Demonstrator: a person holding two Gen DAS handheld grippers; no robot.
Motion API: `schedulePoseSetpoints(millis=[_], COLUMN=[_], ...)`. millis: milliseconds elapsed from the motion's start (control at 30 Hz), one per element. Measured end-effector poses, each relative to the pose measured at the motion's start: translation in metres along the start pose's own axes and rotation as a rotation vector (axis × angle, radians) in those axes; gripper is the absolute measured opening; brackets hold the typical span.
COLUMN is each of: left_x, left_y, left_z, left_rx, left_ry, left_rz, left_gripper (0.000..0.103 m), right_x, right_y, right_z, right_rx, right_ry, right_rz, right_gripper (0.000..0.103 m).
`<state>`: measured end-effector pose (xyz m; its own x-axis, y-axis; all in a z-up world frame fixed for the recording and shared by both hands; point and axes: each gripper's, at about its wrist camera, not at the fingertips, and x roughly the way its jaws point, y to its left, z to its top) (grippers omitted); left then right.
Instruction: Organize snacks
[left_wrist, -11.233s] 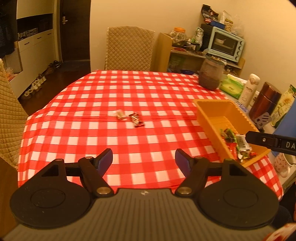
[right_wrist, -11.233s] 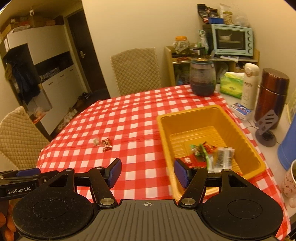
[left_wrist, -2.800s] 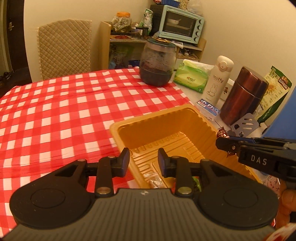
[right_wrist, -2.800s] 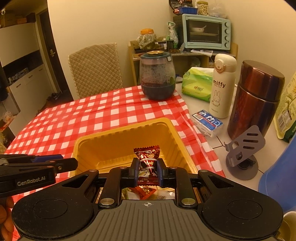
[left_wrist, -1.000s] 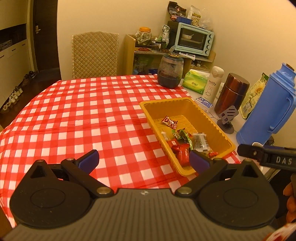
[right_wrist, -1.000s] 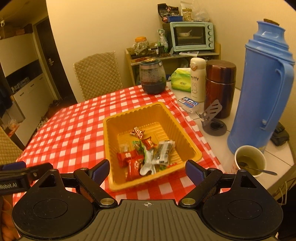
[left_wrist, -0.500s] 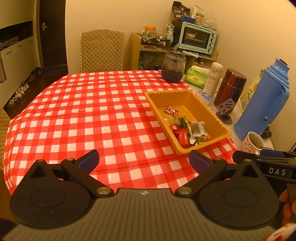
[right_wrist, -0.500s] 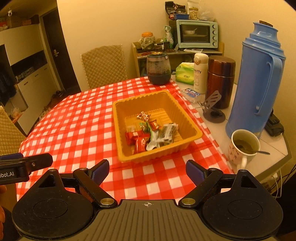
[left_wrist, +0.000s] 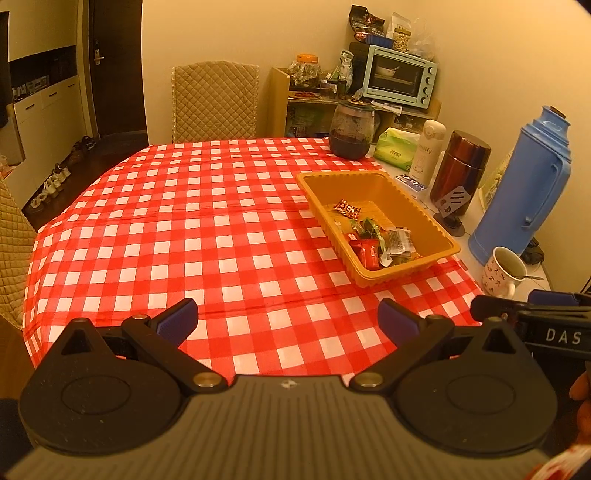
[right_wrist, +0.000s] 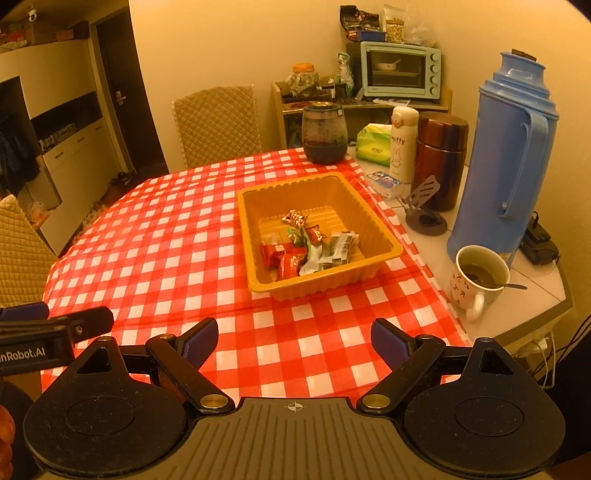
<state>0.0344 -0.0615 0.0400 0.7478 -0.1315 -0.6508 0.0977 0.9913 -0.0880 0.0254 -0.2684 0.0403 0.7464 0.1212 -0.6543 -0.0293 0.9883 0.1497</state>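
An orange plastic tray (left_wrist: 408, 192) (right_wrist: 373, 216) sits on the red-and-white checked tablecloth (left_wrist: 207, 229) (right_wrist: 166, 243) near its right side. Several wrapped snacks (left_wrist: 376, 240) (right_wrist: 306, 247) lie in a heap inside it. My left gripper (left_wrist: 288, 321) hangs open over the cloth's near edge, well short of the tray, with nothing between its fingers. My right gripper (right_wrist: 293, 341) is open too, empty, above the near edge in front of the tray. Each gripper's body shows at the other view's side edge.
Right of the tray stand a blue thermos (right_wrist: 506, 147), a brown flask (right_wrist: 439, 155), a white bottle (right_wrist: 402, 142), a phone stand (right_wrist: 424, 206) and a mug with a spoon (right_wrist: 476, 280). A dark jar (right_wrist: 325, 133) is behind the tray. Quilted chairs (left_wrist: 214, 99) flank the table.
Both grippers have drawn back from the tray, which now looks smaller and farther off. More of the near tablecloth and the mug show. Both stay open and empty.
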Motion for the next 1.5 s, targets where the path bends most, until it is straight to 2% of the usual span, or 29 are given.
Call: schedulePoseSetpoints(millis=[667,1500], left_x=[-0.031,-0.032], left_y=[0.002,0.005], left_z=[-0.009,-0.010], left_rx=[-0.009,-0.007], left_ry=[-0.023,-0.020], left_rz=[-0.003,-0.003], left_gripper=[0.103,0.103], right_x=[-0.037,-0.035], right_y=[0.013,0.013], right_z=[-0.006,-0.007], right_rx=[-0.029,-0.028], right_ry=[-0.055,-0.048], right_rz=[0.007,0.013], right_gripper=[0.089,0.089])
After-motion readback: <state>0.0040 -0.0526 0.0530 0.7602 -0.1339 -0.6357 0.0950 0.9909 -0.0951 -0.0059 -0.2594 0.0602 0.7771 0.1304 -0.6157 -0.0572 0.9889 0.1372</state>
